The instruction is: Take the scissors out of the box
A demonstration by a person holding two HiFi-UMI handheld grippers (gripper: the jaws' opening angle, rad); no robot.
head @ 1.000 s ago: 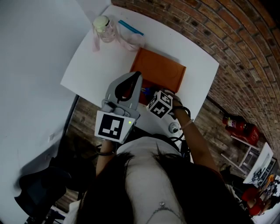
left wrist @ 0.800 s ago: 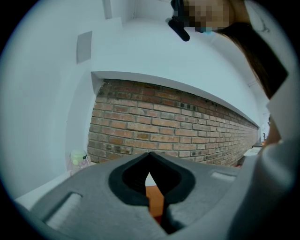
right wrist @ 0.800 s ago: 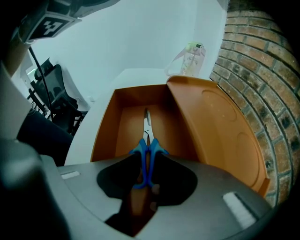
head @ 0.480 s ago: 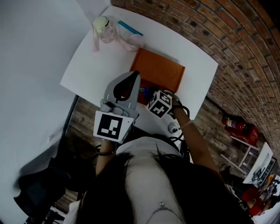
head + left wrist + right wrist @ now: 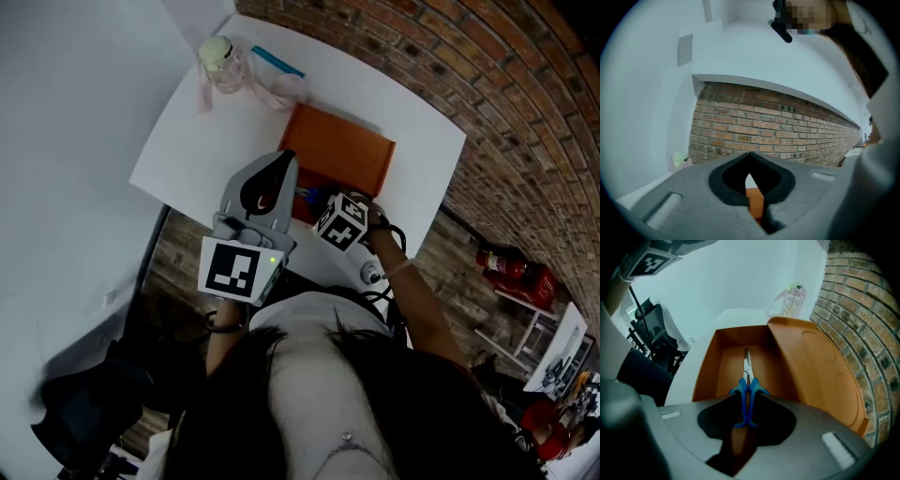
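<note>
Our right gripper (image 5: 746,400) points steeply down into the box (image 5: 707,367), and its jaws have just been closing. They stand partly open, one on each side of the blue handles of the scissors (image 5: 746,380). The tips sit close to the handles, but we cannot see them pressing yet, so we judge the grasp to be forming, not made. Coming at the handle end makes sense: it is the thicker part, it lies nearest us, and the blades point away along the box floor.

The scissors lie flat in the middle of the orange box, in line with its long side. The lid (image 5: 820,366) is swung open to the right, towards the brick wall (image 5: 853,310), which leaves the way in from above free.

Our left gripper (image 5: 750,159) is held level above the near edge of the worktop (image 5: 202,141), jaws together and holding nothing. We think it is simply kept clear of the box.

A small bottle (image 5: 791,297) stands at the far end of the worktop, well apart from the box.
</note>
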